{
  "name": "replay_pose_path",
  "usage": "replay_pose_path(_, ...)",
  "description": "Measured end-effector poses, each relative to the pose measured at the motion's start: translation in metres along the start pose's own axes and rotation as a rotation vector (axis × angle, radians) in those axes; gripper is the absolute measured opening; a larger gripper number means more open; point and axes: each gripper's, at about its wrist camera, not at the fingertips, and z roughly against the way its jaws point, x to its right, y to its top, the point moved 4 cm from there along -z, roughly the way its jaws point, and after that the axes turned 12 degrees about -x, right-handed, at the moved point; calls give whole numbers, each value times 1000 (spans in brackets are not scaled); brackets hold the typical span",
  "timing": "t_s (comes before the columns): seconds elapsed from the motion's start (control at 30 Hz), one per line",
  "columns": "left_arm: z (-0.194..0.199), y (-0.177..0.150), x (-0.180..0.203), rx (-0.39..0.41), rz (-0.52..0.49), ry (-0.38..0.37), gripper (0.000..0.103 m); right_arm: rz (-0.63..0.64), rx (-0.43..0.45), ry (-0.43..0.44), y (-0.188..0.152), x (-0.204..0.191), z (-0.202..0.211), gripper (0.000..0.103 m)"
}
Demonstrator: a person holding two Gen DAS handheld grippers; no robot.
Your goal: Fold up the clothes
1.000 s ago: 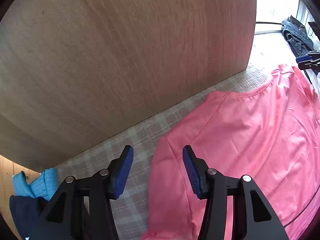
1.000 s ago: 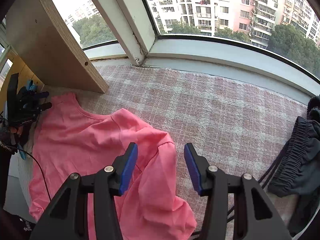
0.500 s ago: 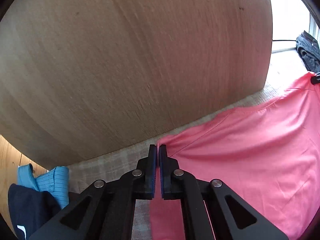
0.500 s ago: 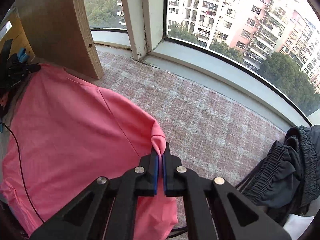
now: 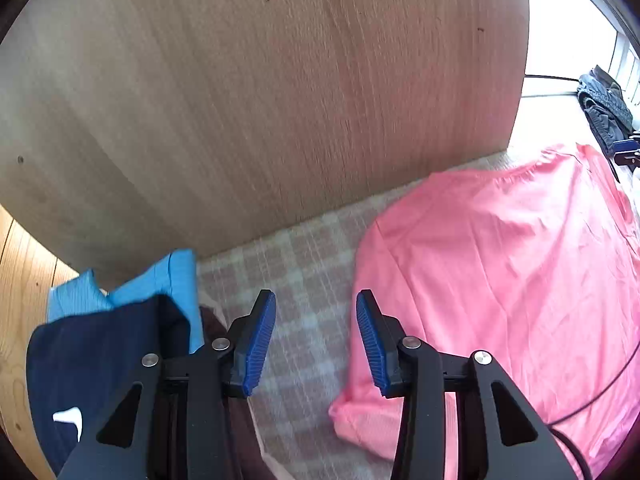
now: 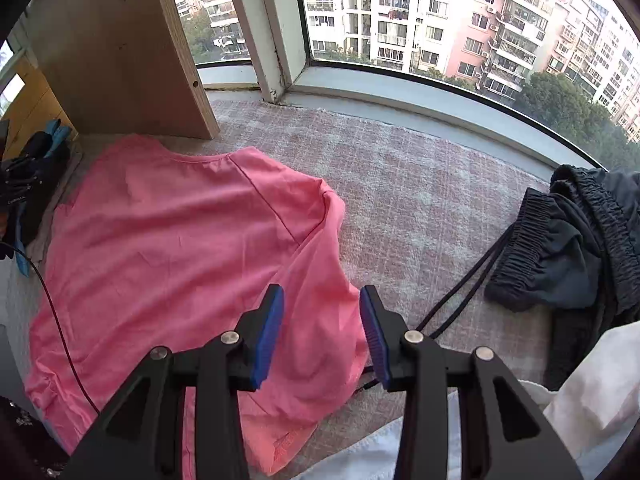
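A pink T-shirt (image 6: pixel 168 240) lies spread flat on the plaid mat (image 6: pixel 400 200), its collar toward the wooden panel (image 6: pixel 112 52). In the left wrist view the same pink T-shirt (image 5: pixel 500 272) fills the right side, one sleeve end bunched near the right fingertip. My left gripper (image 5: pixel 316 340) is open above bare mat (image 5: pixel 296 272), just left of the shirt's edge. My right gripper (image 6: pixel 322 340) is open over the shirt's right side, above the folded-in sleeve, holding nothing.
Dark grey shorts (image 6: pixel 568 240) with a drawstring lie at the mat's right. White cloth (image 6: pixel 592 400) sits bottom right. Navy (image 5: pixel 100 360) and light blue garments (image 5: pixel 176 276) are piled left of the left gripper. A thin cable (image 6: pixel 60 320) crosses the shirt. A window ledge (image 6: pixel 400 96) bounds the far side.
Both grippers were shut on the pink shirt half a second ago; both have let go and opened, and the shirt has dropped from stretched to flat on the mat.
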Motion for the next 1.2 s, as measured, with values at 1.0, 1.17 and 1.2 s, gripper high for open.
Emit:
replay_pose_path(1.0,55,-379,121,-212,-71,-286,40,-161,-104,157,-415,-131,15,40)
replay_pose_path(1.17,59,-381,136,-171,-127,-265,40,-71,-69,106,-417,-147,20,40)
replay_pose_path(1.2,59,-381,139,-164,-134,-260,40,-56,-62,93,-415,-148,20,40)
